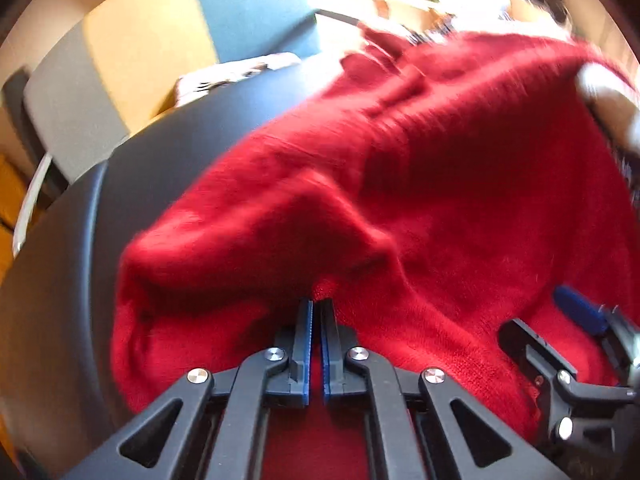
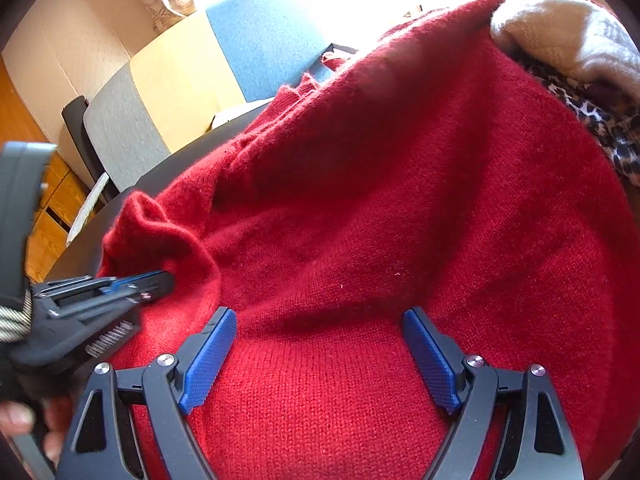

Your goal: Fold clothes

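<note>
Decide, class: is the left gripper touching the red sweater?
Touching. In the left wrist view the left gripper has its blue pads shut on a pinch of the red sweater; knit bunches at the tips.

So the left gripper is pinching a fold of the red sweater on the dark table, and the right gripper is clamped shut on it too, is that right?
Not quite. The left gripper is shut on a fold of the red sweater on the dark table, but the right gripper is open, its blue pads spread wide above the knit and gripping nothing. The right wrist view shows this.
</note>
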{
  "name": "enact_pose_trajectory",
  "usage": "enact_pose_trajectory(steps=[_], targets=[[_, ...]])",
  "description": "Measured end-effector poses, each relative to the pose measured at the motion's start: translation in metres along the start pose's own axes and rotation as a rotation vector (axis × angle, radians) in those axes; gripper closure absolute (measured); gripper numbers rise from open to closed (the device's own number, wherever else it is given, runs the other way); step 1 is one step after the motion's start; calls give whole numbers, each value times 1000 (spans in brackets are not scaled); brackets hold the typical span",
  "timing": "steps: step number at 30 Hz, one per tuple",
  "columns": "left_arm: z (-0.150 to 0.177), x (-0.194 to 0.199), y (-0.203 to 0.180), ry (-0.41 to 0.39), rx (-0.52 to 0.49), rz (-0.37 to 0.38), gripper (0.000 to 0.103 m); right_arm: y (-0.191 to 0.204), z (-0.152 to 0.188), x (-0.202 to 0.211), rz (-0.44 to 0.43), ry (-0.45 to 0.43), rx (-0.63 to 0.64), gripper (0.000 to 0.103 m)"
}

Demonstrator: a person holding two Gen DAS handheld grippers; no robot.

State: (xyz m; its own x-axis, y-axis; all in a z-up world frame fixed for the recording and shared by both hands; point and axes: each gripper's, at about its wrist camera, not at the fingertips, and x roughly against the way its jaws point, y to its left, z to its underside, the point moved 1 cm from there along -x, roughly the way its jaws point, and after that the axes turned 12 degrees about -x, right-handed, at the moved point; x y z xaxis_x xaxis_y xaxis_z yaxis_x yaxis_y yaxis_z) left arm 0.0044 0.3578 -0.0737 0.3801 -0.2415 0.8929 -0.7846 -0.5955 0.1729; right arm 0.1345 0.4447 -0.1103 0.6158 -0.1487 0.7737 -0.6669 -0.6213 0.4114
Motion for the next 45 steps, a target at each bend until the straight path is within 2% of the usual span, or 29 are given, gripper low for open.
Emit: enact_pose_trajectory(steps=[4,10,13,16,19,20,22,24,28,29,30,31,32,33,34,35,38,42,45], targets=[[4,23,42,-34,90,2,101,-1,-3,1,-9,4,-35,17],[23,38,78,-70,127,-9,101,2,-6,7,-51,24,-60,17],[38,39,93,-61,148,-28,101,9,-20,15,-170,34,-104,17],[53,38,107,-52,177,-24,101,32,-55,11,-284,74,-97,17],[69,39,119,-44,200,-21,101,57,-94,0,-336,94,-61,17],[73,37,120,-40,206,-16,101,66,-106,-10,-315,98,-39,20],[78,34,121,-35,214,1,101,82,-125,-39,-208,116,-18,23],[83,34,118,-45,202,34,101,92,-136,-67,-129,149,-23,32],[79,33,102,-84,138,37,99,96,-141,-109,13,180,-44,38],[78,30,98,-82,125,37,94,93,-141,-115,48,183,-55,38],[76,27,95,-73,118,38,85,92,-140,-116,35,180,-58,42],[74,21,93,-56,109,44,84,92,-139,-116,22,176,-62,44],[71,15,90,-39,101,49,84,91,-138,-117,9,173,-65,53],[69,8,88,-19,100,47,84,90,-136,-118,-5,169,-69,77],[68,0,86,-1,101,46,84,90,-135,-118,-18,166,-72,92],[68,-6,88,11,114,54,84,93,-136,-115,-44,169,-68,96],[66,-9,96,13,162,86,98,108,-144,-100,-77,152,-25,97],[70,9,119,-16,204,103,99,146,-159,-79,-135,118,65,98],[78,30,148,-51,241,95,100,194,-162,-68,-187,101,155,98]])
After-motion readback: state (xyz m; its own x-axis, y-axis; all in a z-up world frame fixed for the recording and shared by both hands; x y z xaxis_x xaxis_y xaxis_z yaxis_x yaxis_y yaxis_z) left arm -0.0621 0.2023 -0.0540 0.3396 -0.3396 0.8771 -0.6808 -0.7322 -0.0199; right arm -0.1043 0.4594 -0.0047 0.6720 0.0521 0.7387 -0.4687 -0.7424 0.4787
